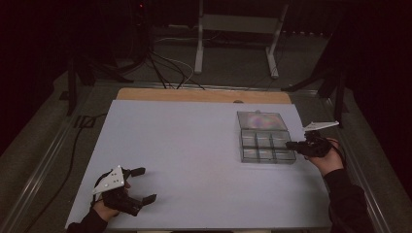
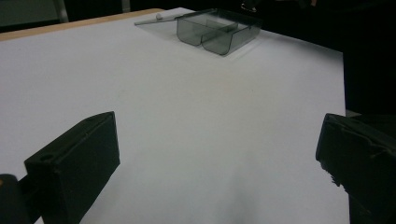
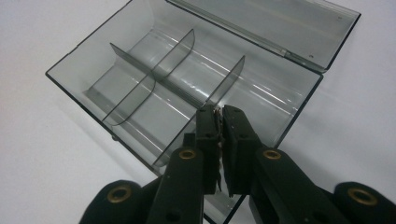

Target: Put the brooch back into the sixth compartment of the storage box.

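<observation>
The white table (image 1: 194, 160) takes most of the room in front of the person. On it, at the right gripper's side, lies a clear grey compartment box (image 1: 265, 141) with its lid (image 1: 261, 120) folded open and lying flat beyond the compartments. Thin dividers (image 3: 161, 70) cut the box into small cells, and all the cells that I can see look empty.

The right gripper (image 3: 219, 116) hangs over the near end of the box, its tips above the cell closest to it. Its jaws are pressed together, and something very small and pale seems pinched at the tips; I cannot tell what it is. The left gripper (image 1: 143, 184) rests on the table well apart from the box, jaws wide apart, with nothing between them.

I think the danger is here. The box is light and nothing holds it, so if the closed tips push the wall or a divider, the box may slide or tip on the smooth table. If a small piece really is pinched there, letting go too high could make it bounce into a neighbour cell or outside.
</observation>
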Available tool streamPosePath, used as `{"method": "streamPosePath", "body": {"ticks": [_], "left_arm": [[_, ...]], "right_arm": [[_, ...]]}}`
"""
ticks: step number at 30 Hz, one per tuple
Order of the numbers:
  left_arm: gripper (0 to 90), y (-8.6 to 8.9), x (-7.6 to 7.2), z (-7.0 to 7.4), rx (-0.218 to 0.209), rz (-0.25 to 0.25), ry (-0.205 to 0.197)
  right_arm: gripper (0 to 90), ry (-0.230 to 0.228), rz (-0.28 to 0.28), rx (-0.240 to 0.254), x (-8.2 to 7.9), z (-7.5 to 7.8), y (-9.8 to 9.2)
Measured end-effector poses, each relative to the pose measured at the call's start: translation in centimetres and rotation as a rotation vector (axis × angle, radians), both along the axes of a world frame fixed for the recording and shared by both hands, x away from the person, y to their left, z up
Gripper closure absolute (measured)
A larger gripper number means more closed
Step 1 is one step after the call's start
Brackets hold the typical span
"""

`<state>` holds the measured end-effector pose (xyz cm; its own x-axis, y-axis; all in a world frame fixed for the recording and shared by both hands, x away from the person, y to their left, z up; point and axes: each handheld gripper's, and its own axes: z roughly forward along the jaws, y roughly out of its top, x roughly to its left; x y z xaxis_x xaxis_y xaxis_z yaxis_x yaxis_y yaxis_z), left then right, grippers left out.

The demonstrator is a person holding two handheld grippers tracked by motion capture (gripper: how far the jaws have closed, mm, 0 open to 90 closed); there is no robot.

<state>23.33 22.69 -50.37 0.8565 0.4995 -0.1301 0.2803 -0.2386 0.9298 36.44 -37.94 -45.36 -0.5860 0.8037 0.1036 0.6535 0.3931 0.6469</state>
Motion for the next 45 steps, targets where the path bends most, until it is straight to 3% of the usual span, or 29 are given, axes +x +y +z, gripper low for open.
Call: {"method": "streamPosePath", "body": {"ticks": [19,32,36,41,45], "left_arm": [[1.4,0.0,0.0,0.0,0.003,0.000,0.002],[1.4,0.0,0.0,-0.1,0.010,-0.001,0.002],[1.4,-0.1,0.0,-0.1,0.013,-0.005,0.002],[1.4,0.0,0.0,-0.1,0.009,-0.004,-0.001],[1.4,-0.1,0.0,-0.1,0.010,-0.006,0.000]], "right_arm": [[85.6,0.044,0.004,0.001,0.3,-1.6,0.1],[85.2,0.071,0.021,-0.035,0.6,-2.3,0.5],[84.1,0.060,0.028,-0.042,0.6,-2.2,0.6],[67.2,0.024,0.024,-0.009,0.3,-1.5,0.6],[44.0,0.041,0.003,0.078,0.0,-0.9,1.0]]}}
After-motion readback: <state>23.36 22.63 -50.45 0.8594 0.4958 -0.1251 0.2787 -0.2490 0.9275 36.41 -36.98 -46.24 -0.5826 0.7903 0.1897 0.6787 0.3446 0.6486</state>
